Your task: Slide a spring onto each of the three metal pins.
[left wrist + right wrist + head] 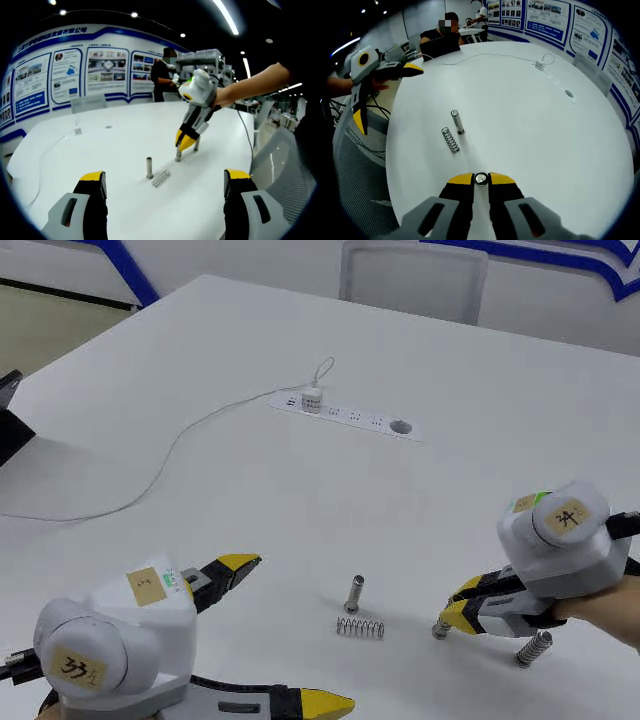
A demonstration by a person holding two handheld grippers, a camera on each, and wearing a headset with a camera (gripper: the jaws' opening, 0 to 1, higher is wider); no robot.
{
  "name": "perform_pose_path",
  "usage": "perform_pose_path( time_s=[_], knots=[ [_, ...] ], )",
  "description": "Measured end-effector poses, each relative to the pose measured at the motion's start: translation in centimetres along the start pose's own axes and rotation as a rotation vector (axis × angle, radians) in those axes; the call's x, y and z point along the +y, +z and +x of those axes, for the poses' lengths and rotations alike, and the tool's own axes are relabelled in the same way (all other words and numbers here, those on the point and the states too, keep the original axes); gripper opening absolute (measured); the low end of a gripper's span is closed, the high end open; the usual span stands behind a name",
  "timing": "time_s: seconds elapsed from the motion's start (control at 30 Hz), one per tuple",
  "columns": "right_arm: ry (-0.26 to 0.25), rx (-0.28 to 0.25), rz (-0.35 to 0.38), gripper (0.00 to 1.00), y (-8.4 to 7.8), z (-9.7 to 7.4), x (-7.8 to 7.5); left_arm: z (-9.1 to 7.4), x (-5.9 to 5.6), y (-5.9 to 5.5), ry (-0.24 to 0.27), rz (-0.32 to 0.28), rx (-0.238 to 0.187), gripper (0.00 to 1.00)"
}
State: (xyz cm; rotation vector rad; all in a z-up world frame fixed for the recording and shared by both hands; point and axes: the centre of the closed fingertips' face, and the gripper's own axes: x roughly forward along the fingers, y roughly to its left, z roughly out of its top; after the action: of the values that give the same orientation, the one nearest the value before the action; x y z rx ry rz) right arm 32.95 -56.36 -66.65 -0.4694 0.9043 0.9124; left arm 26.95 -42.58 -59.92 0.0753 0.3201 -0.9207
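Observation:
My right gripper [456, 616] [481, 179] is shut on the top of a metal pin [441, 629] that stands on the white table [300, 490]. Just right of it, another pin wearing a spring [533, 648] leans by the hand. A bare pin [354, 594] [456, 121] [149, 167] stands upright mid-table, with a loose spring [360, 627] [450, 139] [160, 178] lying flat just in front of it. At the near left my left gripper [282, 633] [165, 182] is open and holds nothing. In the left gripper view the right gripper [184, 142] points down at its pin.
A white power strip [345, 416] with a plugged adapter and a thin cable [160, 470] lies at the far middle of the table. A grey chair [412, 280] stands behind the far edge. People stand and sit in the background.

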Motion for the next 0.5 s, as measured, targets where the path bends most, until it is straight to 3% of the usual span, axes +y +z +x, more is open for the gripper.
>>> perform_pose_path(
  time_s=[0.5],
  knots=[
    [-0.004,0.009,-0.025,0.12,-0.46,0.85,0.45,-0.23,0.19,0.54,0.02,0.007,-0.007,1.0]
  ],
)
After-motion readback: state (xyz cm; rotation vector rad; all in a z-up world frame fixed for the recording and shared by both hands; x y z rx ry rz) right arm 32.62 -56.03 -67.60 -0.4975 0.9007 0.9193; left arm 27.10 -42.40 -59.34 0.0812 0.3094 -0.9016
